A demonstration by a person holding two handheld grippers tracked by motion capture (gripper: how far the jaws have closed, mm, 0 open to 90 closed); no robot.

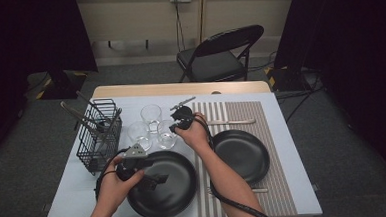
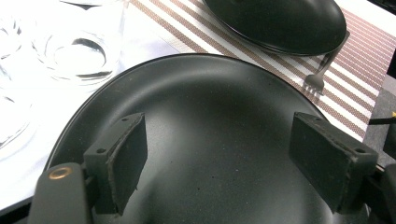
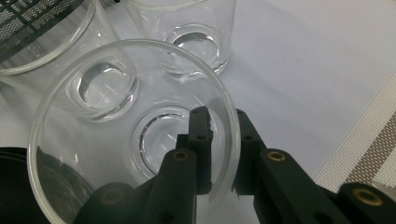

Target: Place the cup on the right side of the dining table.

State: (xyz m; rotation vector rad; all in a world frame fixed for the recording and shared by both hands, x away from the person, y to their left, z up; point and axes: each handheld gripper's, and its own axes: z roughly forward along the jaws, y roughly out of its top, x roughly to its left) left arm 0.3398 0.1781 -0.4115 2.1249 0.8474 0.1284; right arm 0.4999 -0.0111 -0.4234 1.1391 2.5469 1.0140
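Note:
Three clear glasses stand together on the white table. The nearest one (image 1: 166, 136) (image 3: 116, 140) has its rim pinched by my right gripper (image 1: 174, 127) (image 3: 222, 116), one jaw inside the glass and one outside, shut on the wall. The other two glasses (image 3: 187, 32) (image 3: 46, 51) stand just beyond it. My left gripper (image 1: 157, 179) (image 2: 217, 154) hovers open over a large black plate (image 1: 179, 164) (image 2: 210, 93), nothing between its pads (image 2: 128, 158).
A black wire basket (image 1: 100, 136) with utensils stands at the left. A second black plate (image 1: 241, 156) (image 2: 280, 23) lies on a striped placemat (image 1: 280, 184), with a knife (image 1: 231, 121) behind it and a fork (image 2: 317, 79) in front. A folding chair (image 1: 220, 54) stands beyond the table.

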